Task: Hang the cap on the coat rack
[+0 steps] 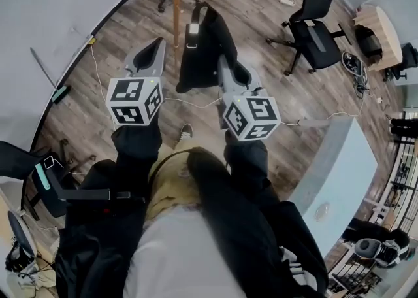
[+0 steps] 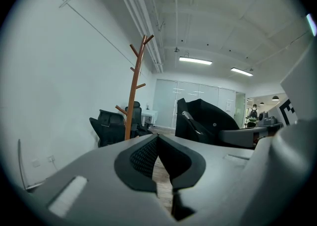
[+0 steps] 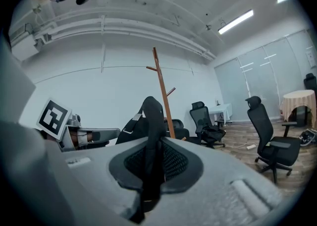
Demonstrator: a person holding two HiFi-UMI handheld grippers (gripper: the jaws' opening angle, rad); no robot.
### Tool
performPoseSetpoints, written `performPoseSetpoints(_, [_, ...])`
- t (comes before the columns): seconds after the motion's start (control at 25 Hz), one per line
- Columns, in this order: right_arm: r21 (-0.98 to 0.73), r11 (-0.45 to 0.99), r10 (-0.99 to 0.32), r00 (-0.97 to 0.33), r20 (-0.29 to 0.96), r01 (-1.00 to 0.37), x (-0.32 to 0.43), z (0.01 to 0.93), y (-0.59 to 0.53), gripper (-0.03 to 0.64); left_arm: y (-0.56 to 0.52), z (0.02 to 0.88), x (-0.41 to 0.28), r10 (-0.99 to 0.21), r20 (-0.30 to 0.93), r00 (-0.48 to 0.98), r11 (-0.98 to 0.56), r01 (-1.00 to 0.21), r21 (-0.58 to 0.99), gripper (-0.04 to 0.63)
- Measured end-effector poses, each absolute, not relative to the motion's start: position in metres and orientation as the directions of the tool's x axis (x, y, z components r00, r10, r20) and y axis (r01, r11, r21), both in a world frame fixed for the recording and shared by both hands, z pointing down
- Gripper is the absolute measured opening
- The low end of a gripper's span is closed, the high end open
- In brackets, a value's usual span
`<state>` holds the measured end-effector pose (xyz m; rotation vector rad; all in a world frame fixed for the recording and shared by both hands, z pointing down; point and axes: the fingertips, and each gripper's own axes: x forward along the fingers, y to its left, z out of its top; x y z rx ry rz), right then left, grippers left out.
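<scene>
Near upper centre of the head view: cap (image 1: 202, 48) beside coat rack (image 1: 176, 2).
Fingers of the right gripper (image 3: 151, 138) clamped the cap's edge, seemingly its brim; the left gripper (image 2: 157, 140) had its fingers together, empty.

left arm (image 1: 135, 145): black sleeve, stretched forward | left tongs (image 1: 155, 47): pointing far, jaw tips together, nothing between | right arm (image 1: 246, 158): black sleeve, stretched forward | right tongs (image 3: 151, 141): pointing far, jaws clamped on a fold of the black cap (image 1: 206, 42) | the two tongs side by side, apart, right slightly nearer
</scene>
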<state>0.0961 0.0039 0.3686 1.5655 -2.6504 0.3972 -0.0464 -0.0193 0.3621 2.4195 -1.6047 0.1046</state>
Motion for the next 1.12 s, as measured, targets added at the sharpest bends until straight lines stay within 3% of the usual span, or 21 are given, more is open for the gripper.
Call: performPoseSetpoints(1.12, [-0.171,0.453,-0.853,-0.481,0.201,-0.875,0.082,0.379,-0.149,0.021,-0.174,0.367,-0.056,-0.885,0.206,0.418,-0.390,-0.906,0.165,-0.002])
